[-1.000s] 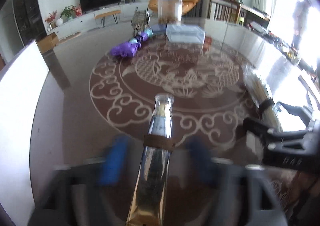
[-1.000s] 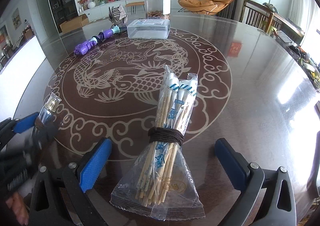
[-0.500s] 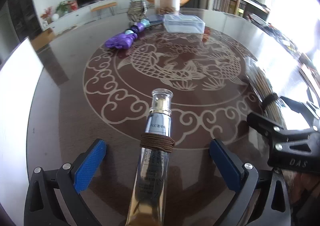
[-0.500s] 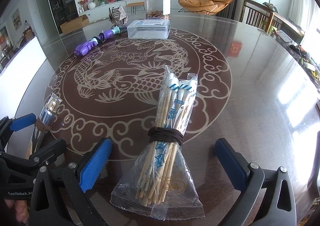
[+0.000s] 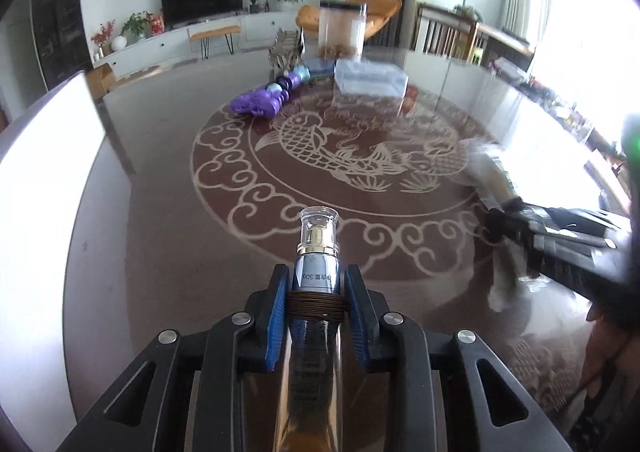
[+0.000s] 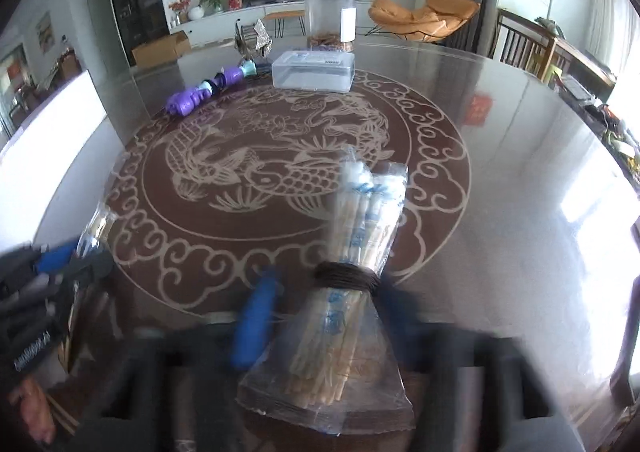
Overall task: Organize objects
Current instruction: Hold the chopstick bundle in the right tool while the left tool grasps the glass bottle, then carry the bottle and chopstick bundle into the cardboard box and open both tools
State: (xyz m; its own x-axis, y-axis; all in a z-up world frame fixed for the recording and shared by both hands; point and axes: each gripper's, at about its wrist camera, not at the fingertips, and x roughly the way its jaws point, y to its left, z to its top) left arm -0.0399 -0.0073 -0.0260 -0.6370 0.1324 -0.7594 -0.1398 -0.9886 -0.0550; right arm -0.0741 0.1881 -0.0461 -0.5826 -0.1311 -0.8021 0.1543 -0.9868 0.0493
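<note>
**Both grippers closing on bundled items at near edge of table**

Round dark glass-topped table [image 6: 500, 156] with pale fish-and-scroll motif carries all items. At its far edge: tall clear plastic jar [image 6: 329, 18], low clear lidded plastic box [image 6: 313, 69] before it, purple toy [image 6: 192, 96] towards the far left.

At the near edge, a clear bag of wooden chopsticks bound with brown cord [image 6: 352, 272] lies between the right gripper's [image 6: 320, 308] blue pads; motion blur there, jaws clenched on the bundle.

Near-left edge: left gripper [image 5: 316, 316], jaws closing, pads pressed on a silver cosmetic tube with clear cap [image 5: 318, 252], at its brown cord wrap.
</note>
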